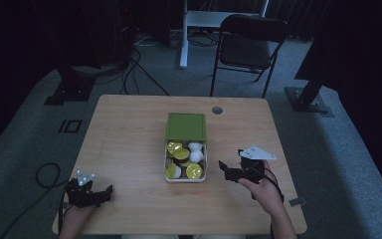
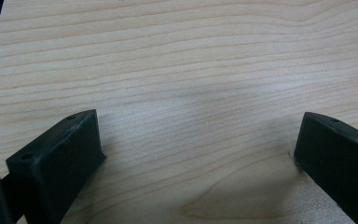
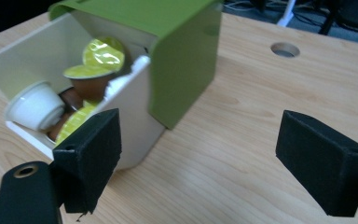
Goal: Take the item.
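Observation:
A white box [image 1: 169,175] with a green sliding lid [image 1: 186,126] sits mid-table, half open, holding several coffee capsules [image 1: 194,171] with yellow-green foil tops and some white ones. My right gripper [image 1: 230,164] hovers just right of the box, jaws open and empty. Its own view has the box [image 3: 135,109], the green lid [image 3: 186,60] and the capsules [image 3: 95,58] close ahead at left. My left gripper [image 1: 102,191] rests near the table's front left corner, open over bare wood [image 2: 191,84], nothing between its jaws [image 2: 200,154].
The wooden table [image 1: 129,134] has a round cable hole [image 1: 217,110] near its far edge, also seen from the right gripper [image 3: 285,49]. A black folding chair [image 1: 248,47] and stand bases [image 1: 308,99] lie beyond the table. A cable [image 1: 45,174] loops on the floor at left.

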`<state>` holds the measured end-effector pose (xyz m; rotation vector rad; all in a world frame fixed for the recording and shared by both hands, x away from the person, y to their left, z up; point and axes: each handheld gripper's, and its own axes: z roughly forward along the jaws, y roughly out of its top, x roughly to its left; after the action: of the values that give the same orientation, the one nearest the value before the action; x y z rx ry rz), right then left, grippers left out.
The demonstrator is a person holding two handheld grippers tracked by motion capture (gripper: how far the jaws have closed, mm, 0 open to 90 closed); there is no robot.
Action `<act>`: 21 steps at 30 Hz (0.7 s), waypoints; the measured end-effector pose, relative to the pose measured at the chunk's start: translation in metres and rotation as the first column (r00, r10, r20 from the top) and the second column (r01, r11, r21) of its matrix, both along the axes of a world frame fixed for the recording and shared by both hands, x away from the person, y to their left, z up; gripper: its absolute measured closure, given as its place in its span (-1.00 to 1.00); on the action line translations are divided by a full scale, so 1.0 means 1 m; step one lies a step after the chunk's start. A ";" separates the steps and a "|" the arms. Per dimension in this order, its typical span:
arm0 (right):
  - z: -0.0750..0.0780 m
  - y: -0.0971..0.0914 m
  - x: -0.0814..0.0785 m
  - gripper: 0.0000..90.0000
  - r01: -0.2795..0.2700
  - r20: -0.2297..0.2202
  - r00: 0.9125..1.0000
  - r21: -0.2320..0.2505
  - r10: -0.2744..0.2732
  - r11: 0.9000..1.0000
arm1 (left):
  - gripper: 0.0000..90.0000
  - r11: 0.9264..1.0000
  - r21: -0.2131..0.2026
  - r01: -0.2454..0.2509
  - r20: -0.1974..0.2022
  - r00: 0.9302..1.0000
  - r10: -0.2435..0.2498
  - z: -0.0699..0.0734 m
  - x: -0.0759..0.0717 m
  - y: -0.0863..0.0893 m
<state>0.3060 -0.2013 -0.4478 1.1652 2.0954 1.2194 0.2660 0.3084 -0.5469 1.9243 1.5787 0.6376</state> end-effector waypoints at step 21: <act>0.013 0.048 0.003 -0.67 -0.103 0.022 0.994 0.028 0.102 0.994 | -0.98 1.000 -0.001 0.005 0.001 1.000 -0.005 0.000 0.000 0.000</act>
<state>0.3086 -0.1535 -0.4346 1.0643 2.1525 1.3068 0.2659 0.3085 -0.5470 1.9272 1.5725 0.6354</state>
